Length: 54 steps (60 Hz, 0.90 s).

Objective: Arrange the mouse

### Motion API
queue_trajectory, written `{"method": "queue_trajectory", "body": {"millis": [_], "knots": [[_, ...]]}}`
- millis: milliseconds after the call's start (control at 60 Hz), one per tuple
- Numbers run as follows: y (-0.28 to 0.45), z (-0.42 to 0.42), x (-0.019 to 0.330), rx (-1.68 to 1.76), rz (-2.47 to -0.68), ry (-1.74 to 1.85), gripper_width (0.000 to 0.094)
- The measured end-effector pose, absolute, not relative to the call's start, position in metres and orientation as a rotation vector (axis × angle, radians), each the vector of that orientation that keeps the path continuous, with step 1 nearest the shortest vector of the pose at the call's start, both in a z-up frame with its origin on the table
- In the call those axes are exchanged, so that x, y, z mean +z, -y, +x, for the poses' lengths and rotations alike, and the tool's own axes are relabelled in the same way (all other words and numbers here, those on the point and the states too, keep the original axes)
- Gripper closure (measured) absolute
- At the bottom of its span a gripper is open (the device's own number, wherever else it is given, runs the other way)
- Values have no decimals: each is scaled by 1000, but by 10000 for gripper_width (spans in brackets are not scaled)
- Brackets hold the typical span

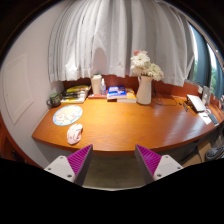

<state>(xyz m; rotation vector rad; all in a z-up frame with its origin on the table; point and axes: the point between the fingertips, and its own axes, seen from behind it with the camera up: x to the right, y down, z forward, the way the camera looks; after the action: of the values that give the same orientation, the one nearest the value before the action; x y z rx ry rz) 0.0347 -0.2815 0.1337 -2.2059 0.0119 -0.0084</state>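
Above the near edge of the curved wooden desk [120, 125], your gripper [113, 158] hangs with fingers spread wide, holding nothing. The mouse [75, 133] lies ahead-left, beside a round plate [68, 115]; a flower vase [145, 88] stands beyond.

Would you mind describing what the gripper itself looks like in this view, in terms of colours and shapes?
The gripper shows two fingers at the bottom of the view. Each finger has a light grey, blocky outer body and a magenta-purple pad on its inner face; the left pad and the right pad look roughly triangular and finely ridged. No cables, markings or sleeve are visible.
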Motion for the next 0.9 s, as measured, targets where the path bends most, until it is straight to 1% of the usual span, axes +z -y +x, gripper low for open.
{"method": "queue_trajectory", "body": {"millis": [133, 250, 400, 483, 633, 683, 733, 817, 850, 900], "knots": [[274, -37, 74, 38, -2271, 31, 84], [262, -98, 36, 81, -2323, 67, 69], [220, -147, 18, 76, -2330, 73, 72], [186, -153, 13, 29, -2315, 44, 74], [136, -155, -5, -10, -2331, -9, 82], [124, -156, -8, -11, -2332, -18, 114], [117, -157, -13, -16, -2337, -23, 186], [110, -157, -14, -29, -2328, -32, 410], [108, -157, -13, -36, -2320, -34, 412], [106, -157, -14, -49, -2311, -42, 442]]}}
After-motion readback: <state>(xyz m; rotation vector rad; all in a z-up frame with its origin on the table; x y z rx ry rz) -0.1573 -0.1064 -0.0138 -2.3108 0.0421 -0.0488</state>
